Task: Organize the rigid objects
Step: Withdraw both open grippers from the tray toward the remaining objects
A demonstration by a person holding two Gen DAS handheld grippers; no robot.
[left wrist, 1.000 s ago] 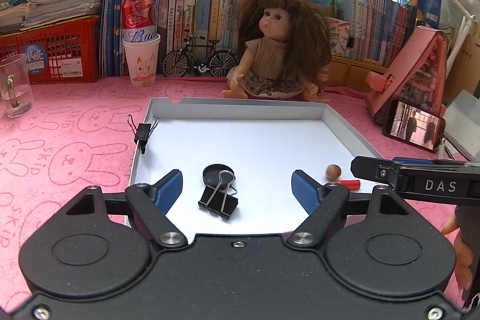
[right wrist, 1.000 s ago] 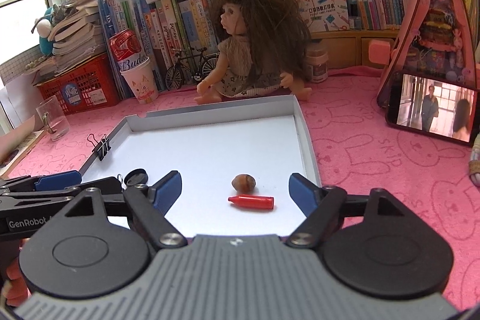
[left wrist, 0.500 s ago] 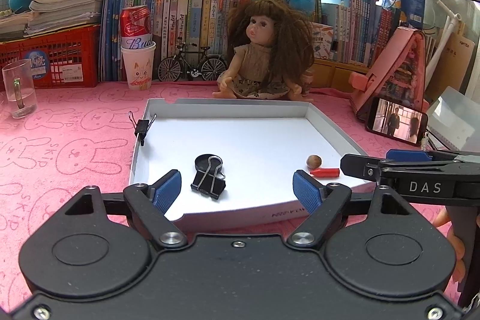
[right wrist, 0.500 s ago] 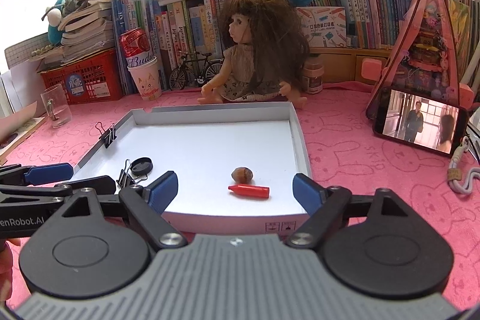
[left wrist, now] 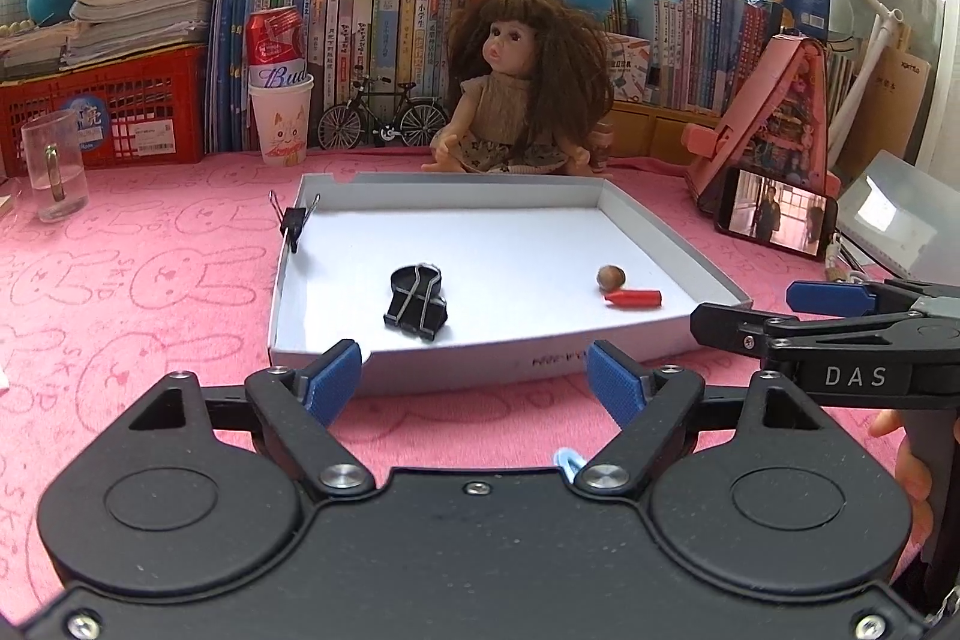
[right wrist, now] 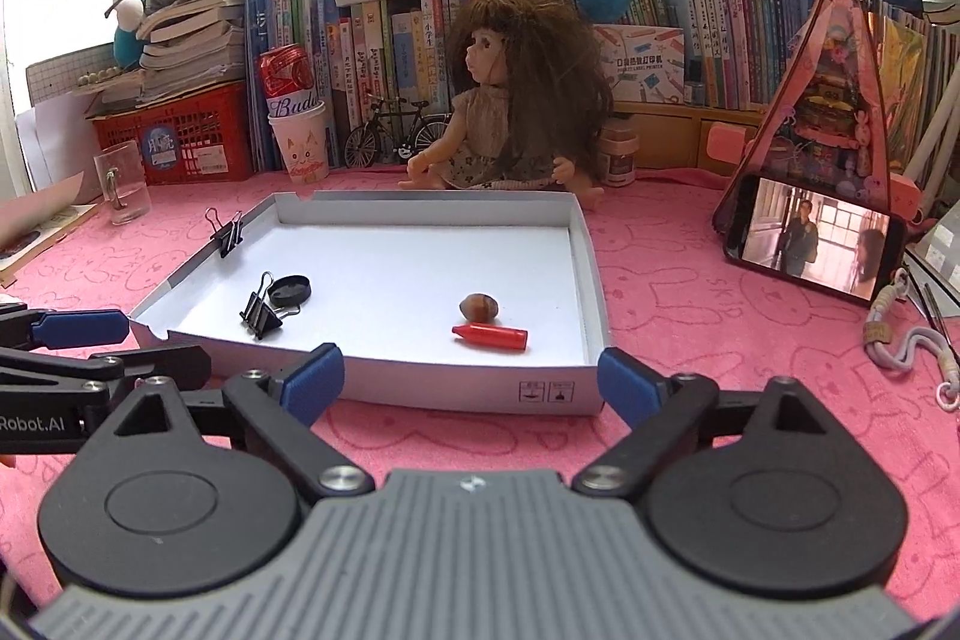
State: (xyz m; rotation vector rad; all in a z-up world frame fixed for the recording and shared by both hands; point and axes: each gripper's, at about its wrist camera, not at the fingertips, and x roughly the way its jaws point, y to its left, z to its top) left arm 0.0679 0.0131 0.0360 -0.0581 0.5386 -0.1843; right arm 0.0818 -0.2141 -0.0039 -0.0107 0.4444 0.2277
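White tray (left wrist: 672, 244) holding binder clip (left wrist: 417, 307), red cap (right wrist: 491, 337), left gripper (left wrist: 474, 379) and right gripper (right wrist: 471, 379) open, empty

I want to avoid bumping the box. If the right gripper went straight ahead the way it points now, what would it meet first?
Most likely the near wall of the white box, which lies across the gap of the open right gripper. If it cleared the wall, the red crayon would probably come next; height is hard to judge.

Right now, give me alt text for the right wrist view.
The open, empty right gripper hangs before a shallow white tray on a pink cloth. Inside lie a black binder clip, round black cap, nut and red crayon.
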